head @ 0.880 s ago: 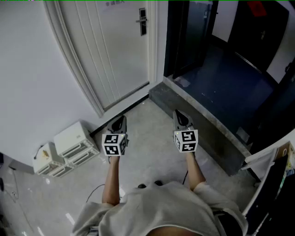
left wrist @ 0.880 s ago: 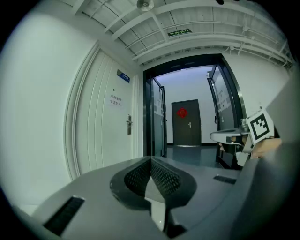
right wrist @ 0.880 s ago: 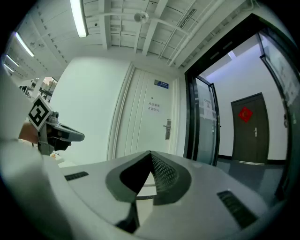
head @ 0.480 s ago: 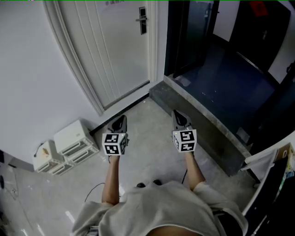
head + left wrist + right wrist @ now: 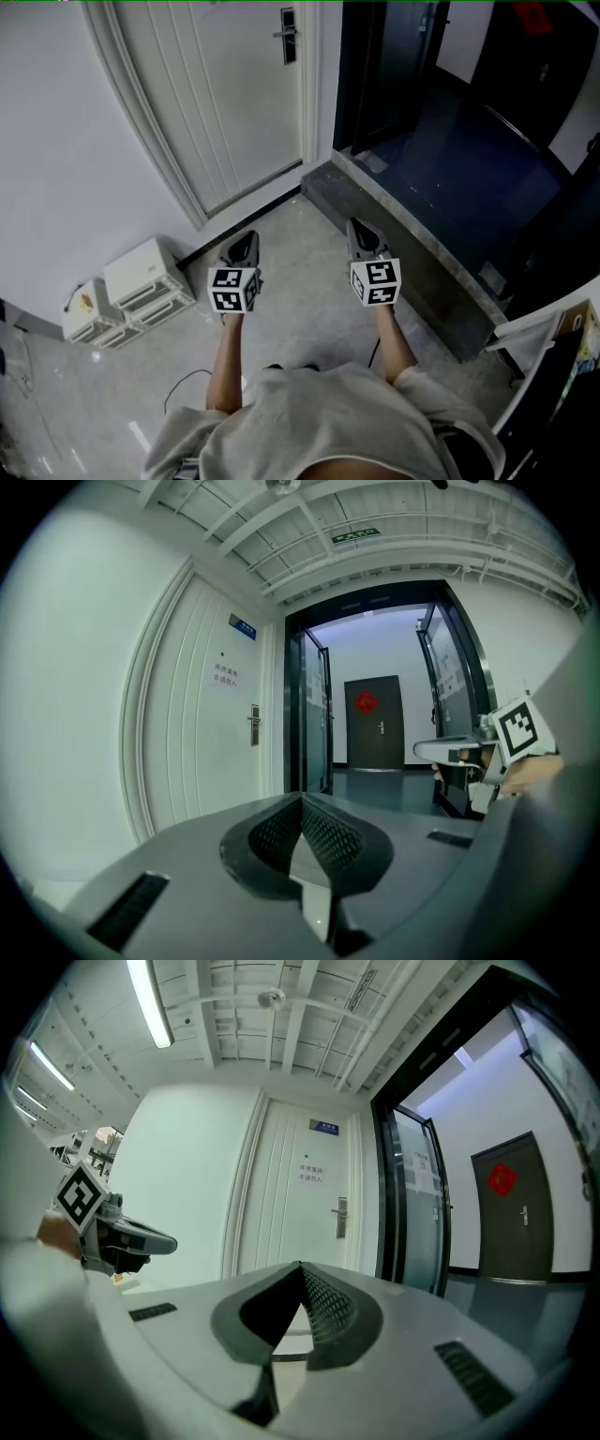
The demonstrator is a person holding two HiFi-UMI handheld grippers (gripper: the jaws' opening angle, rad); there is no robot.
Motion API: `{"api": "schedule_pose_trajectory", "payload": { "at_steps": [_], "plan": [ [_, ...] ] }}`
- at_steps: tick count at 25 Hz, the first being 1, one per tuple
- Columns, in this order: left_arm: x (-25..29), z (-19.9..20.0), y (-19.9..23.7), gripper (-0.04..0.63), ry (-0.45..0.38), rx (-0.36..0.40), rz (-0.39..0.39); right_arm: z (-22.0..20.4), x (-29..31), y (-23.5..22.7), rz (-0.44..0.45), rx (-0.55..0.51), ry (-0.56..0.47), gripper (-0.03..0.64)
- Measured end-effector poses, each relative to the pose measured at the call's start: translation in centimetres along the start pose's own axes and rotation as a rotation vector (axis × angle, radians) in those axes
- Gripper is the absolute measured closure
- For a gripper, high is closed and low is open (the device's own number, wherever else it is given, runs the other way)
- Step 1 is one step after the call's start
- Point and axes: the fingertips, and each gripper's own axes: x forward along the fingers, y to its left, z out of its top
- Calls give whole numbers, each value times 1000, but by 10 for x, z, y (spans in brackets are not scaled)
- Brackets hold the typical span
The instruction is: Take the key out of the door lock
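The left gripper (image 5: 246,247), a dark grey two-jaw tool carrying a black-and-white marker cube, has its jaws closed together with nothing between them; in the left gripper view its textured pads (image 5: 330,832) meet at a point. The right gripper (image 5: 364,238), built the same way, is likewise closed tight and empty. Each is held on a bare forearm. They sit side by side, a little apart, above the pale glossy floor (image 5: 300,309), and both point forward.

Ahead of them, well apart from both, stands the white panelled door (image 5: 234,103), which is closed. Its dark rectangular lock plate with a metal handle (image 5: 289,36) sits near the door's right edge, high in the head view. The key is too small to make out at this range, so only the lock plate marks where it would be.

To the right of the door, a black-framed glass doorway (image 5: 375,75) opens onto a dark corridor behind a grey stone threshold (image 5: 412,262). Stacked white box-shaped units (image 5: 141,281) stand against the white wall on the left. A thin black cable (image 5: 183,386) lies on the floor near the person's light-coloured shirt (image 5: 328,422).
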Motion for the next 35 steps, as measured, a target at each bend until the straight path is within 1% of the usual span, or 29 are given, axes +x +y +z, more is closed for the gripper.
{"api": "schedule_pose_trajectory", "payload": {
  "at_steps": [6,13,19,23,28,35],
  "plan": [
    [12,1,-3,577,-4,1,12,-6,7,-11,11,1,2,594],
    [23,-5,9,577,7,-11,26,-16,24,-10,23,1,19,594],
    [51,-16,28,577,19,-22,19,-28,57,-12,21,-4,42,594],
    [84,-17,46,577,18,-28,10,-33,89,-17,21,-15,44,594],
    [137,-18,74,577,23,-40,-12,-40,144,-28,18,-28,64,594],
    [224,0,120,577,16,-46,-40,-36,236,-49,14,-46,79,594]
  ]
}}
